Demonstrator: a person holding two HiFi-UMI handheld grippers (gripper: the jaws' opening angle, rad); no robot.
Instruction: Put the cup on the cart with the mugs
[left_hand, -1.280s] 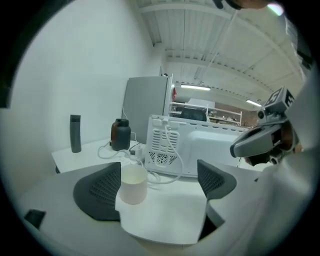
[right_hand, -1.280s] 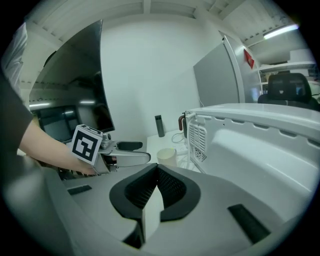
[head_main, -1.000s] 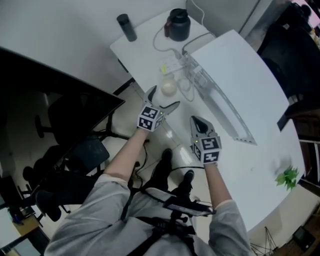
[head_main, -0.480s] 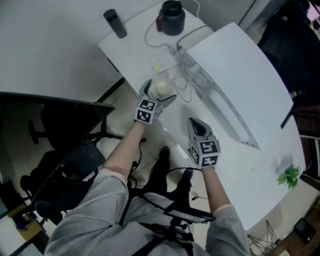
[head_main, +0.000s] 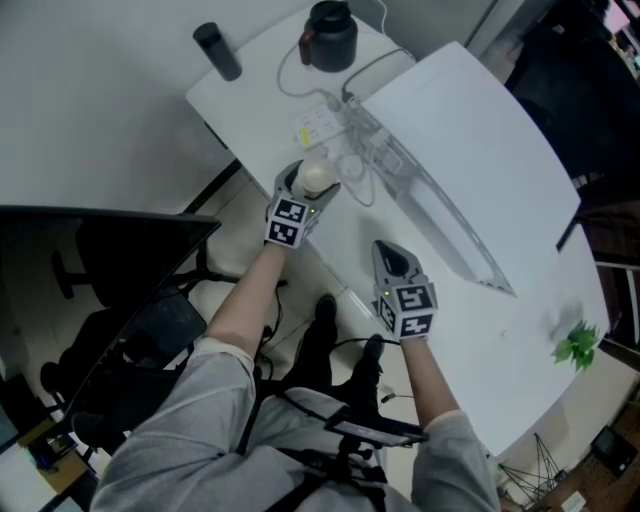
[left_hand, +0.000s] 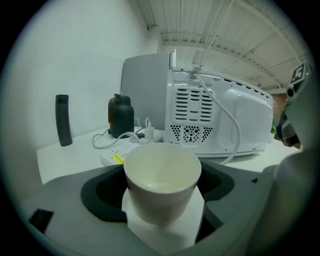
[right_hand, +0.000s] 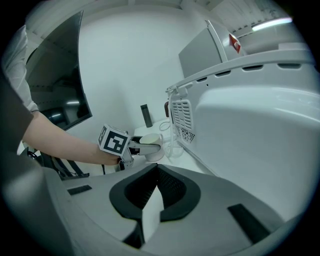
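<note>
The left gripper (head_main: 310, 186) is round the cup (left_hand: 161, 189), which stands upright and empty near the front edge of the table (head_main: 250, 95). Its jaws have just been closing with the cup between them. The pads now seem to bear on its wall on both sides, so I judge it grasped.

The step in hand is securing that grasp. The squeeze should be firm but not enough to dent the wall, and the hand should stay level so the cup doesn't tip as it leaves the table. A straight lift looks best. A strip (left_hand: 116, 156) and loose cables (left_hand: 106, 141) lie just behind the cup, and the microwave (left_hand: 220, 120) with its cord is a little further back on the right. Any forward push could snag them.

The right gripper (head_main: 388, 256) is clenched on nothing and hangs well apart, beside the microwave. It is best kept clear there.

No view shows the cart or the mugs, so the person should find them before carrying.
</note>
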